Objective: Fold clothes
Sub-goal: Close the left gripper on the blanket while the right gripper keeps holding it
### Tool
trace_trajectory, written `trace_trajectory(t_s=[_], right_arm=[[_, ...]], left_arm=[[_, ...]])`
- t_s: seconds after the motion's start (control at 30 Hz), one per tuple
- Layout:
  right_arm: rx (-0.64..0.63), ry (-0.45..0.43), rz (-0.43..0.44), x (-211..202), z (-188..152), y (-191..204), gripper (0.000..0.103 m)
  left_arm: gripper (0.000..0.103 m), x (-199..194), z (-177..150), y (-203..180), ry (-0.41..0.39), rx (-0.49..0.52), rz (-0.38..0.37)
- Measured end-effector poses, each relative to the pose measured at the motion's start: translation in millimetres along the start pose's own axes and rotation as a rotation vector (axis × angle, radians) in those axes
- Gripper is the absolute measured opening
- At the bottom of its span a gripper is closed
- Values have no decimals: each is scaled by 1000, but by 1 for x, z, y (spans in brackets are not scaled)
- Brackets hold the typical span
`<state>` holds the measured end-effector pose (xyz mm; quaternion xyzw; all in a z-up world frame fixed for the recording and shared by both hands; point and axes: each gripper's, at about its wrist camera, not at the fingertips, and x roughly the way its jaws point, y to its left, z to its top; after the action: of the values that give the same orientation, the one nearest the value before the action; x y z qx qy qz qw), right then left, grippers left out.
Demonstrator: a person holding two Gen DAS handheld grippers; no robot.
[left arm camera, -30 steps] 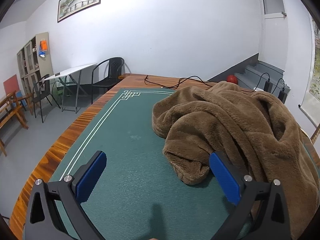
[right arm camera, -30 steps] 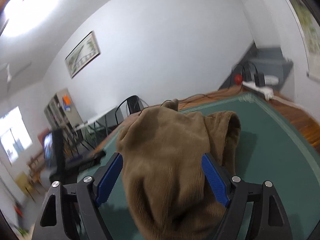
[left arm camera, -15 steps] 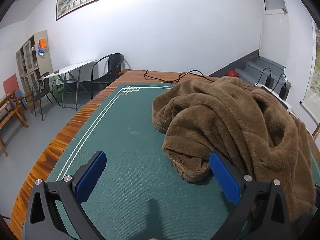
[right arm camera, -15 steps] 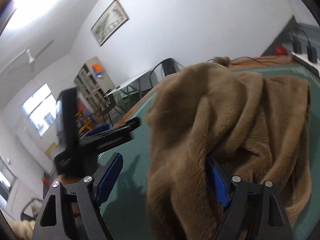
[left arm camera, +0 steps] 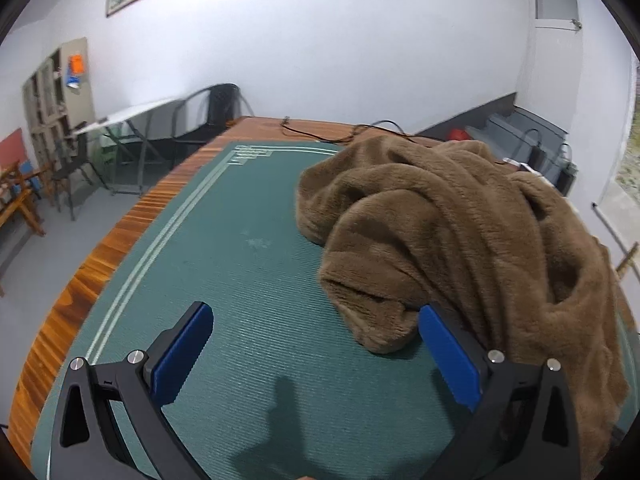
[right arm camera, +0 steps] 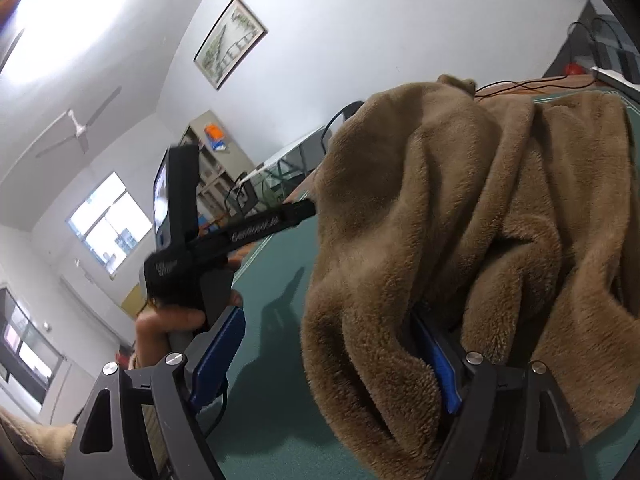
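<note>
A brown fleece garment (left arm camera: 460, 220) lies heaped on the green mat (left arm camera: 240, 280), right of centre in the left wrist view. My left gripper (left arm camera: 314, 312) is open just above the mat. Its right pad (left arm camera: 448, 356) sits beside the garment's near fold, and nothing is between the pads. In the right wrist view the garment (right arm camera: 480, 200) hangs in thick folds over the right finger and fills much of the gap. My right gripper (right arm camera: 326, 316) has its jaws wide and still opening. Its left pad (right arm camera: 218, 356) is bare and its right pad is half buried in fleece.
The mat covers a wooden table whose edge (left arm camera: 100, 256) runs along the left. Black cables (left arm camera: 320, 134) lie at the far end. The left gripper's black handle (right arm camera: 208, 248) and the hand holding it (right arm camera: 172, 320) show left of the garment. Chairs and a folding table stand beyond.
In the right wrist view the garment has swung from the centre to the right and lower, onto the right finger, and the left-hand tool has come into sight. The left view has barely shifted.
</note>
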<state>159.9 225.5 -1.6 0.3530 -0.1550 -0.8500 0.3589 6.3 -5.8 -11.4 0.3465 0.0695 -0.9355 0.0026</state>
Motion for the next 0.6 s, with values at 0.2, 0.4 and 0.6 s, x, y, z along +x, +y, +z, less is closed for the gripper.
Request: trace_trajectory(t_s=[0.2,0.4,0.6], right_arm=[[-113,75,-12,13,-11,31,92],[-155,126,-20,20,-18,45,94],[-142,138,33,17,-24,56,95]], left_arm=[[103,-25,14,15,19,-93,-244],[103,-45,24,-33,2,92,-262],[103,-24,31,-77,35,244,-193]])
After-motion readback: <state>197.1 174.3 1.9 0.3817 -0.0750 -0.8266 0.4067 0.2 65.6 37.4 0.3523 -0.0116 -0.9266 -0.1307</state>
